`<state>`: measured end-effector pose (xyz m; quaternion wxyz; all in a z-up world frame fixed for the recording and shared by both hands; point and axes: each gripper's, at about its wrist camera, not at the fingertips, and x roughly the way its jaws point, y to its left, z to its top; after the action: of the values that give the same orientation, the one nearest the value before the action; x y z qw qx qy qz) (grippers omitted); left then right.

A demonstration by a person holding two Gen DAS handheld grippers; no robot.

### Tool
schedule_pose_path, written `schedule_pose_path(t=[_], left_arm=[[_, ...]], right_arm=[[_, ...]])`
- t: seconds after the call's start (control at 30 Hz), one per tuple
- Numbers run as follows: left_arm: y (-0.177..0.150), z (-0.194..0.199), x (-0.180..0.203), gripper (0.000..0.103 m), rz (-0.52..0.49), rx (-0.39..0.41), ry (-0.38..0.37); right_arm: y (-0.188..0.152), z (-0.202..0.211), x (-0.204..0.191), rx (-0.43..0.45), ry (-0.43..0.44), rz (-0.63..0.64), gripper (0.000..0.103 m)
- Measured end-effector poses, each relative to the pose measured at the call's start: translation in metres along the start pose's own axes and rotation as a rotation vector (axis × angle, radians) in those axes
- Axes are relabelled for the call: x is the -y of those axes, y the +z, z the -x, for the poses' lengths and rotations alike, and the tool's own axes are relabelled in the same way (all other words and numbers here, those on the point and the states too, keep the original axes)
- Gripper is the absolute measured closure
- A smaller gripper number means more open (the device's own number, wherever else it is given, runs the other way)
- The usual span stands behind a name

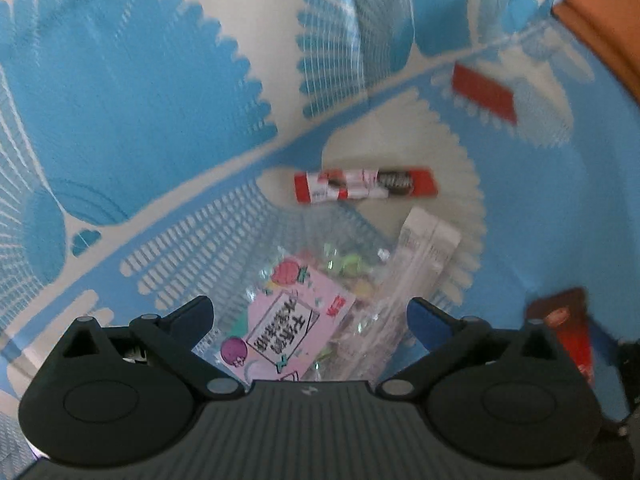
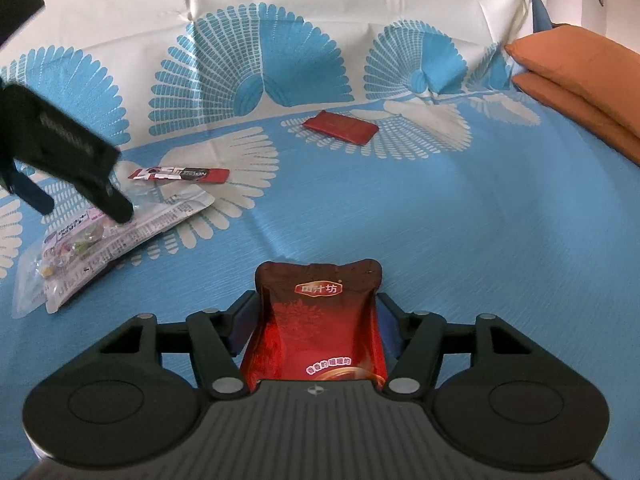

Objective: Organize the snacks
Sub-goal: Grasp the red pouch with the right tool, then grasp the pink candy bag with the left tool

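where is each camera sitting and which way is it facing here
Left wrist: on the left gripper, facing steeply down at the clear candy bag on the blue bedsheet; its open fingers show.
Right wrist: on the right gripper, facing forward and down along the bed; its fingers clamp a red pouch.
Shared: the candy bag, coffee stick, flat red packet, orange pillows.

Cloth (image 2: 440, 208): blue and cream, printed with fan motifs.
Pouch (image 2: 316, 320): dark red, brown at top.
Candy bag (image 1: 288, 328): clear, labelled in pink.
Stick sachet (image 1: 364, 185): red, white, black.
Flat packet (image 2: 341, 127): plain red.
Cushions (image 2: 580, 80): orange.
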<state>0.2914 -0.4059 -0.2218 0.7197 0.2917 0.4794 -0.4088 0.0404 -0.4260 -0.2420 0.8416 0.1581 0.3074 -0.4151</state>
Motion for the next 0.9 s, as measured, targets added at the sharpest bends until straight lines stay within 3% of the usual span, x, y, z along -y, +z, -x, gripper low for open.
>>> schedule_pose_path(t=[0.1,0.37,0.73,0.83,0.87,0.9], left_arm=[[-0.004,-0.004,-0.003,0.0,-0.024,0.01,-0.004],[-0.005,0.002,-0.054,0.0,0.175,0.011,0.012],[-0.016,-0.009,-0.053,0.0,0.116,0.016,0.119],[-0.015,-0.01,-0.047,0.001,0.119,0.025,0.137],[-0.012,-0.013,-0.041,0.012,0.123,0.031,0.125],[-0.012,-0.009,-0.038,0.035,0.118,0.047,0.107]], right_arm=[[-0.001,0.0,-0.001,0.002,-0.003,0.005,0.036],[-0.001,0.0,-0.003,0.005,-0.008,0.019,0.034],[-0.002,-0.002,-0.006,0.007,-0.017,0.04,0.026],[-0.002,-0.002,-0.006,0.01,-0.015,0.047,0.029],[-0.002,-0.001,-0.007,0.011,-0.008,0.05,0.034],[-0.002,0.0,-0.007,0.015,-0.006,0.055,0.036]])
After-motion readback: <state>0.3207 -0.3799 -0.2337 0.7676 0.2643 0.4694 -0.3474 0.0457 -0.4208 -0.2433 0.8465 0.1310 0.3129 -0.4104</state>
